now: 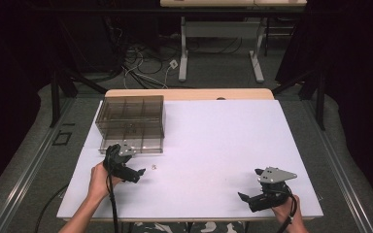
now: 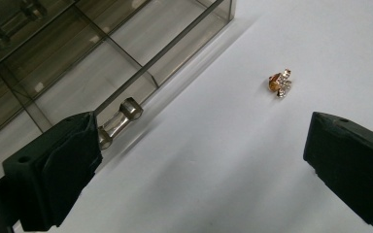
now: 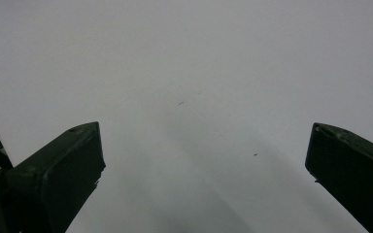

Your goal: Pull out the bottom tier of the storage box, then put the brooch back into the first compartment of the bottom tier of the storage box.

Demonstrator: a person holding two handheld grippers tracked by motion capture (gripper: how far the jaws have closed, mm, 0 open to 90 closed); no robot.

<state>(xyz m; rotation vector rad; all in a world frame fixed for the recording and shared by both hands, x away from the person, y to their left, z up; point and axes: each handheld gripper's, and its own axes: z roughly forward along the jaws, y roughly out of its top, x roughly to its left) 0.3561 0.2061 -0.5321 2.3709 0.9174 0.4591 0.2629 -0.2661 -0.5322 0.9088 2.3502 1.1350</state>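
A small gold brooch (image 2: 280, 82) is seen on the white table (image 1: 213, 141), just right of the smoked box (image 1: 131, 124). The left gripper (image 1: 138, 173) is held spread wide near it, nothing grasped. The right gripper (image 1: 245, 198) is likewise spread, at the near right.

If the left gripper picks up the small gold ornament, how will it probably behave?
The gold ornament looks tiny beside the open left gripper, so it is probably very light. Its stones and uneven shape suggest a shaky grip; it may slip or twist. It seems unlikely to roll far.
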